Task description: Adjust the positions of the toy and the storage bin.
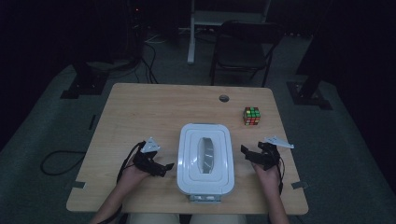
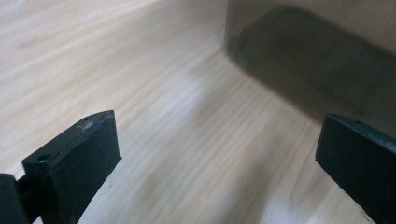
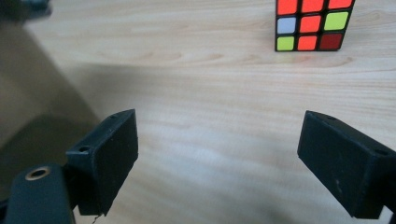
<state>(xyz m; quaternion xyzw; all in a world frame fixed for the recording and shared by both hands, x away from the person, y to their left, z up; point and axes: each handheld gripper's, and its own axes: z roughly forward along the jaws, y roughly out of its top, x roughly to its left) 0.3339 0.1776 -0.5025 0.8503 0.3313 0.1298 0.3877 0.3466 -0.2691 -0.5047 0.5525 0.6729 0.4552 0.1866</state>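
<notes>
A white lidded box (image 1: 205, 158) lies on the wooden table (image 1: 154, 112) near its front edge, lid closed with a clear oval window. My left gripper (image 1: 166, 167) rests just left of the box, pointing at its side. Its jaws stand wide open (image 2: 217, 144) over bare wood, the box wall (image 2: 317, 56) close ahead. My right gripper (image 1: 246, 152) sits just right of the box, open (image 3: 219, 149) with nothing between its jaws. A colour cube (image 1: 251, 115) stands farther back on the right and lies ahead of the right jaws (image 3: 313, 23).
A round cable hole (image 1: 224, 98) is near the table's far edge. A dark chair (image 1: 245, 46) and a white desk leg (image 1: 191, 32) stand behind the table. Cables (image 1: 58, 161) trail on the floor at the left.
</notes>
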